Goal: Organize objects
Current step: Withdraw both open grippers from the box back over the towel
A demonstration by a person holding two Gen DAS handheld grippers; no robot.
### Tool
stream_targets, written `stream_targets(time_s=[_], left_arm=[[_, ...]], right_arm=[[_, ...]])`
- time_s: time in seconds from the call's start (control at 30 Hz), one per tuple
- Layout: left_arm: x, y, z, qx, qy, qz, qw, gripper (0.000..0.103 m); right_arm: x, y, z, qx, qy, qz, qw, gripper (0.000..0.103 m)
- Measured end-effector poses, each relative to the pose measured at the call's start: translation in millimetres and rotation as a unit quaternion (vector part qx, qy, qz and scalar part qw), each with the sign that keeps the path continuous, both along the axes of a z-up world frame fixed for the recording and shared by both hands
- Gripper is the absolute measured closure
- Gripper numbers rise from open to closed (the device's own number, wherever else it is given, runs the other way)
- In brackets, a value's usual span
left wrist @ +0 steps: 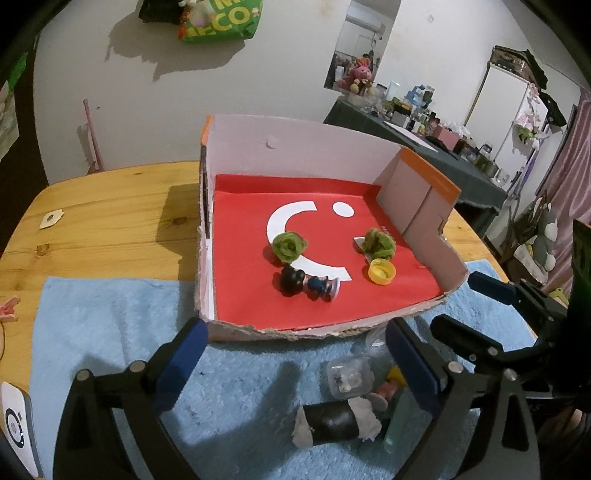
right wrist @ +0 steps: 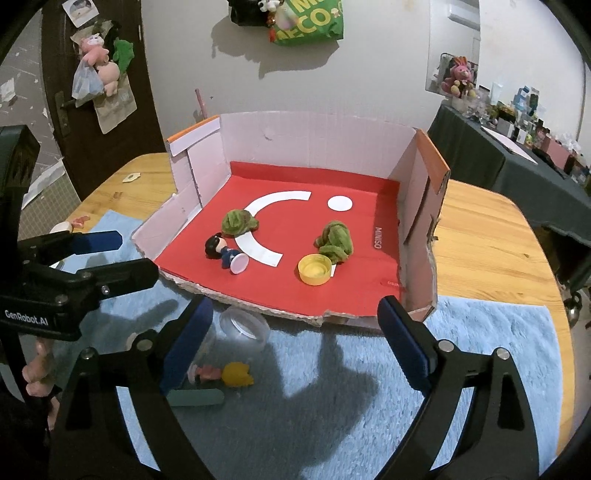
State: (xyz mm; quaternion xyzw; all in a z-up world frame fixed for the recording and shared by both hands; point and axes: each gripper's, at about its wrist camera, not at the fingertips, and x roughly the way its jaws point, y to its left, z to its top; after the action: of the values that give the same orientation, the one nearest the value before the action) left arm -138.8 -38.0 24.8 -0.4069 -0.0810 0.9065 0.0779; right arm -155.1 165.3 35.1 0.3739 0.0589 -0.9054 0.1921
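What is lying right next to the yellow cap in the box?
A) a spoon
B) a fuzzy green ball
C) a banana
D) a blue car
B: the fuzzy green ball sits just behind the yellow cap on the red floor of the box.

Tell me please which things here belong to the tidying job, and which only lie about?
Job:
- box
- figurine, two green balls, yellow cap, already inside
- on the towel: clear cup, yellow-haired toy, dark roll, small clear case

Lying about:
- green bag on the wall
- clutter on the dark table
- pink clip
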Motion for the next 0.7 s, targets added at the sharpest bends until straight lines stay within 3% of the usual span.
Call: stream_targets(time_s=[0.7], left_arm=[[20.0,0.0,-7.6,-0.007,-0.004,-0.002,1.0,0.003]], right_arm=[[19.1,1.0,-1.7,0.0,0.002,-0.001,1.0,0.011]])
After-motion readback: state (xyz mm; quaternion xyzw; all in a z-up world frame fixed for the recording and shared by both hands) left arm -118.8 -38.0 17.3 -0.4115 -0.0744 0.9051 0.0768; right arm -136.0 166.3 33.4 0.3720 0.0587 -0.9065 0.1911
